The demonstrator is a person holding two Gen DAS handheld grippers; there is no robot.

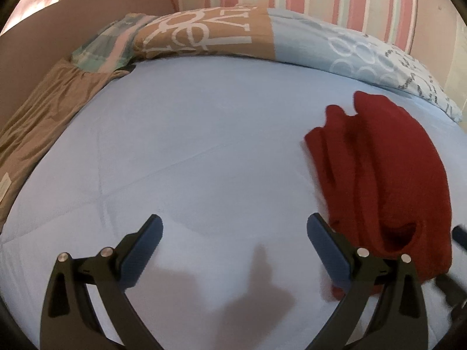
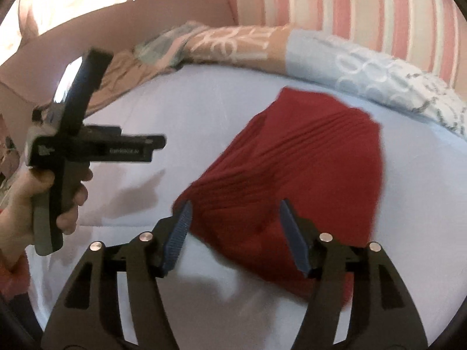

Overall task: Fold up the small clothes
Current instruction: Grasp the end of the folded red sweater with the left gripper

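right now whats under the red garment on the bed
The red garment lies bunched on the light blue sheet, which shows all around it. Anything else beneath is covered by its folds.

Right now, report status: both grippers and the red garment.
Left gripper open, over bare sheet. Right gripper open, nothing held. Red garment bunched on bed. Nothing in the way.

Both grippers: black skeletal linkage arms, silver rivets (image 2: 146, 236), ribbed blue fingers (image 1: 143, 250); grey-black handle (image 2: 48, 218), faint white lettering.
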